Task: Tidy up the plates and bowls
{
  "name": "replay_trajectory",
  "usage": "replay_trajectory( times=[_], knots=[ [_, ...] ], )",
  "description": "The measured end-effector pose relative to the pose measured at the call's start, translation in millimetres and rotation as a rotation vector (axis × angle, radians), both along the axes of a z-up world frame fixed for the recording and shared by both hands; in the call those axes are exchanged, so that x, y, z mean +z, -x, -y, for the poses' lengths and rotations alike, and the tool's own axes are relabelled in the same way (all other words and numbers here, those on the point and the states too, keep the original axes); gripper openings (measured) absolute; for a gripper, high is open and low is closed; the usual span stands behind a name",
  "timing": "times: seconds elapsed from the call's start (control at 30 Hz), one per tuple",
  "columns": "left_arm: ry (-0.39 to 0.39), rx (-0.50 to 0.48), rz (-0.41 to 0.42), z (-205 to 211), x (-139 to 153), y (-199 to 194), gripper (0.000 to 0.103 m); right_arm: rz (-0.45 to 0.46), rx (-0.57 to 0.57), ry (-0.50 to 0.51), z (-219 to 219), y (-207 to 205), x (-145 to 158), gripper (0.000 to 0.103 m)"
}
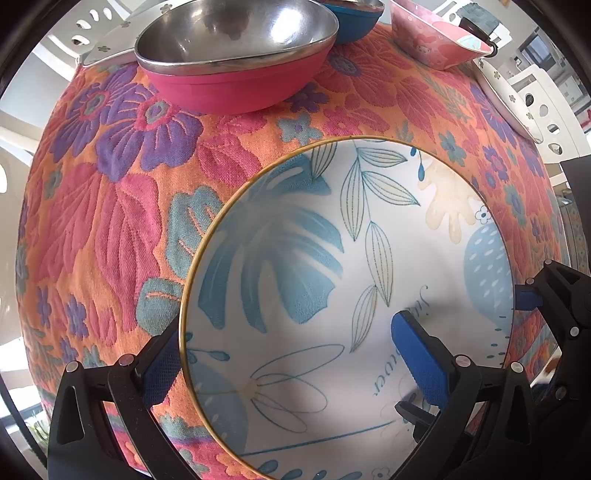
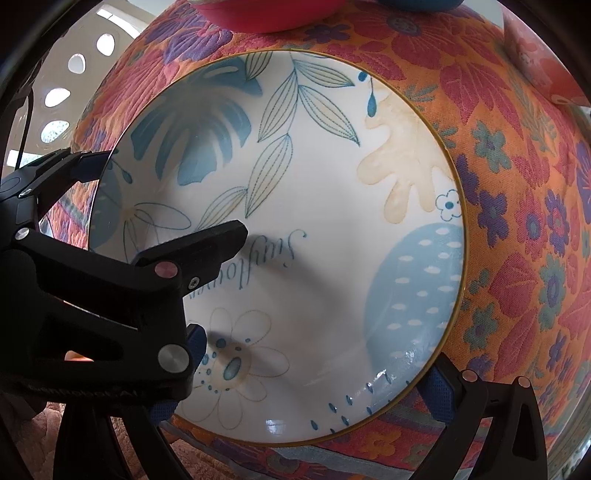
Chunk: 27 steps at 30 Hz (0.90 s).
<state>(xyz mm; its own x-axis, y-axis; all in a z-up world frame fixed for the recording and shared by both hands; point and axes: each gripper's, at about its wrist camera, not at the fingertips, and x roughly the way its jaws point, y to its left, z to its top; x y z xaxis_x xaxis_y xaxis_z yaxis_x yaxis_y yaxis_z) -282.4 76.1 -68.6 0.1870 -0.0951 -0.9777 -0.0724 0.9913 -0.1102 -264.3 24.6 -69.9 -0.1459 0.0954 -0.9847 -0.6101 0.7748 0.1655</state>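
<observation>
We see a large white plate [image 1: 332,277] with blue leaves, a thin gold rim and some written words. It lies on a table cloth [image 1: 110,221] with an orange ground and red and purple flowers, at the near side of the table.

The left gripper [image 1: 284,325] has its jaws spread wide. One blue pad stands just outside the left rim of the plate, low against the cloth, and the other finger [image 1: 421,354] hangs over the inside of the plate. We cannot tell if any pad touches the plate.

The right gripper [image 2: 316,354] is also spread wide, at the near right part of the plate. One finger [image 2: 439,395] is just outside the rim. The other is mostly hidden behind the black body of the left gripper, so we cannot tell if it touches.

At the far side of the cloth stands a pink bowl [image 1: 236,85] with a shiny metal inside. Just beside it, to the right, is a blue bowl [image 1: 354,26], and further right a pink patterned dish [image 1: 432,44].
</observation>
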Motion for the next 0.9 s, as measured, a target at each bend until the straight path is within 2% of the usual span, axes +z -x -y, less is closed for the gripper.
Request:
replay_trajectory(
  times=[0.9],
  knots=[
    [0.0,0.018,-0.01,0.2,2.1,2.7,0.103,0.003,-0.003,0.011,5.3,10.7,-2.4,0.103]
  ],
)
